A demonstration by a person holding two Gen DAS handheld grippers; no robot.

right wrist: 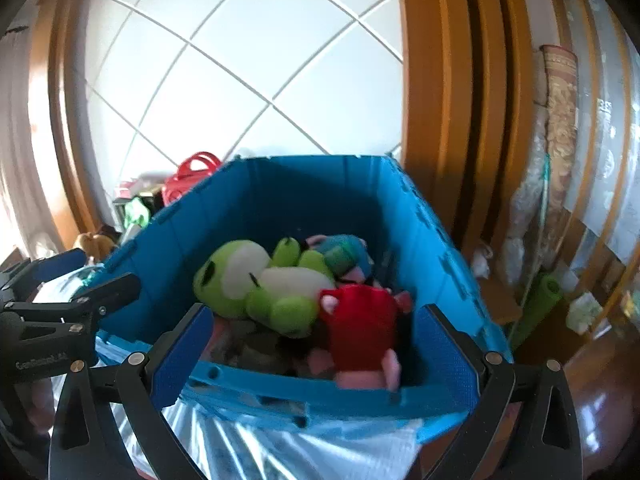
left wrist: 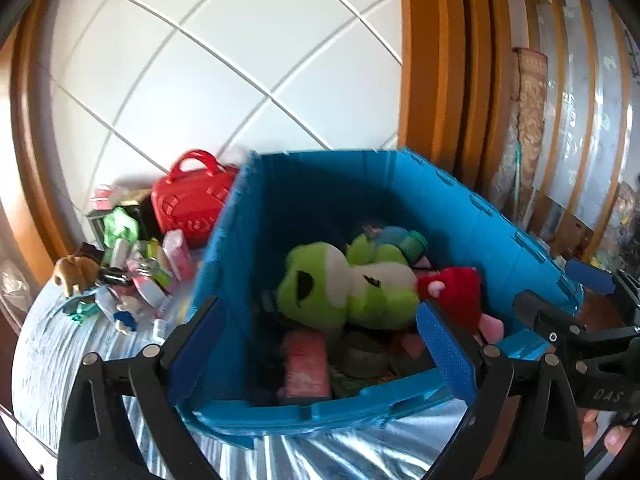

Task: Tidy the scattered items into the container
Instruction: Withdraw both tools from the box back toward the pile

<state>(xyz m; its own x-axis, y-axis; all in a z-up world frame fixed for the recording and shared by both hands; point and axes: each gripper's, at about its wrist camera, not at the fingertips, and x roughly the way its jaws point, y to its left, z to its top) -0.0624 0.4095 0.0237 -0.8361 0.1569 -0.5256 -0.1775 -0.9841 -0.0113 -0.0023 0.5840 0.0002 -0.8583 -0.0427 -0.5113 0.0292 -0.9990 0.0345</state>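
Beside the blue bin [left wrist: 240, 216], only the left view shows the toy pile [left wrist: 132, 264].

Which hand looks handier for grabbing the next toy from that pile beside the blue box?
Probably the left. The pile lies just left of the blue box, on the open left gripper's side; the open right gripper has the box between.

Crate [left wrist: 248, 248] sits on the table [left wrist: 52, 352], tiled wall [left wrist: 200, 60] behind it. In the crate: frog plush [left wrist: 340, 292] on top, centre; red plush [left wrist: 460, 292] touching its right side, by the near-right corner; more toys under and behind. Left of the crate on the table: loose pile [left wrist: 132, 276], bag [left wrist: 192, 200] at its back, against the crate's far-left corner. Door frame [left wrist: 432, 80] right of the wall.
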